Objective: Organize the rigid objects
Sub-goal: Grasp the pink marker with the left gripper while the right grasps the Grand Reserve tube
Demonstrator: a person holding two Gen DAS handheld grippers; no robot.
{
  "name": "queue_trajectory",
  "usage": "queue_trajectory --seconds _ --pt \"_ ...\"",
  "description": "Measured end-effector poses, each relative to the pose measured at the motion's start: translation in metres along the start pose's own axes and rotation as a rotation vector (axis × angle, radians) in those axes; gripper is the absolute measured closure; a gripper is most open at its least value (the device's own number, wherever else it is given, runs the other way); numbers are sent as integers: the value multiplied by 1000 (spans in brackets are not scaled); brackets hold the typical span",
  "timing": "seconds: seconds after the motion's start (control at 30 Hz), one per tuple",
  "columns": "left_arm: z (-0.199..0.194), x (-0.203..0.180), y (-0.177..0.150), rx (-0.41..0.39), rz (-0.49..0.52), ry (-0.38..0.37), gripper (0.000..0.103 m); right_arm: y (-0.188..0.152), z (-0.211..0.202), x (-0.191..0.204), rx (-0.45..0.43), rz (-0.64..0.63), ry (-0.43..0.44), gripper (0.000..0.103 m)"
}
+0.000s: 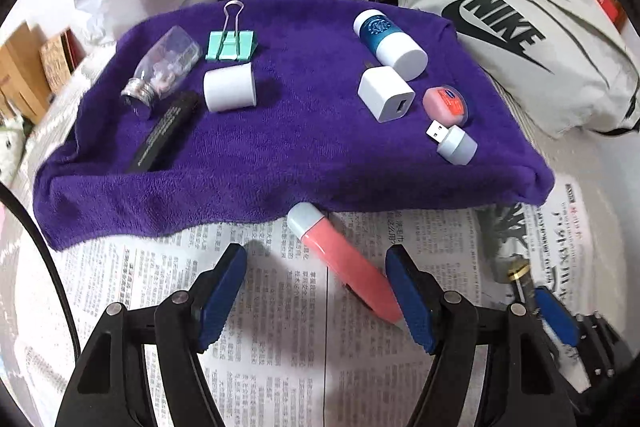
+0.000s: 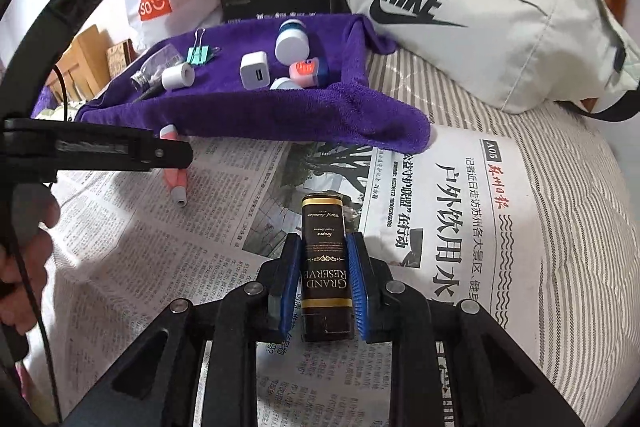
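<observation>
Newspaper [image 2: 440, 211] below purple towel's [image 1: 280, 131] edge, left tongs [image 1: 316, 291] apart astride pink tube [image 1: 344, 259], right tongs [image 2: 326, 287] clamped on dark bottle [image 2: 326, 267]

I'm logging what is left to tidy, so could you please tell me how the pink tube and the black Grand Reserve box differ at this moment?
The pink tube lies on the newspaper between the open left gripper; the black Grand Reserve box is clamped in the shut right gripper. The tube is round and pink with a pale cap; the box is dark and gold-trimmed. Both sit off the purple towel.

Pink tube's [image 2: 175, 175] middle behind left claw's arm [image 2: 100, 149]
</observation>
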State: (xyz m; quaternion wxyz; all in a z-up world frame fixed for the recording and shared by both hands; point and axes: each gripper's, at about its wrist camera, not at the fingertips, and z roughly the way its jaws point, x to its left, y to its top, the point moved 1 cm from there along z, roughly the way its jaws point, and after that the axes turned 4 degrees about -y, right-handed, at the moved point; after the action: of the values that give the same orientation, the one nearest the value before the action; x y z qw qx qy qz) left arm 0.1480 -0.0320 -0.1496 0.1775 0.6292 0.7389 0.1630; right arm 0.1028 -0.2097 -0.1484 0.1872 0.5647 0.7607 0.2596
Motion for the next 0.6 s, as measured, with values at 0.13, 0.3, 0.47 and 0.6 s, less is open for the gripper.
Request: queue_trajectory --seconds 0.13,0.3,0.47,0.6 --pt "-4 2 -11 -9 86 38 27 -1 -1 1 -17 -1 -9 79" --pt "-16 33 -23 15 59 26 25 -2 -1 -1 -18 8 0 79" --pt "-16 32 -23 15 112 14 27 -2 -1 -1 -18 6 -1 79" --pt "-19 19 -26 -20 190 -6 46 -3 -1 -1 -18 9 1 79"
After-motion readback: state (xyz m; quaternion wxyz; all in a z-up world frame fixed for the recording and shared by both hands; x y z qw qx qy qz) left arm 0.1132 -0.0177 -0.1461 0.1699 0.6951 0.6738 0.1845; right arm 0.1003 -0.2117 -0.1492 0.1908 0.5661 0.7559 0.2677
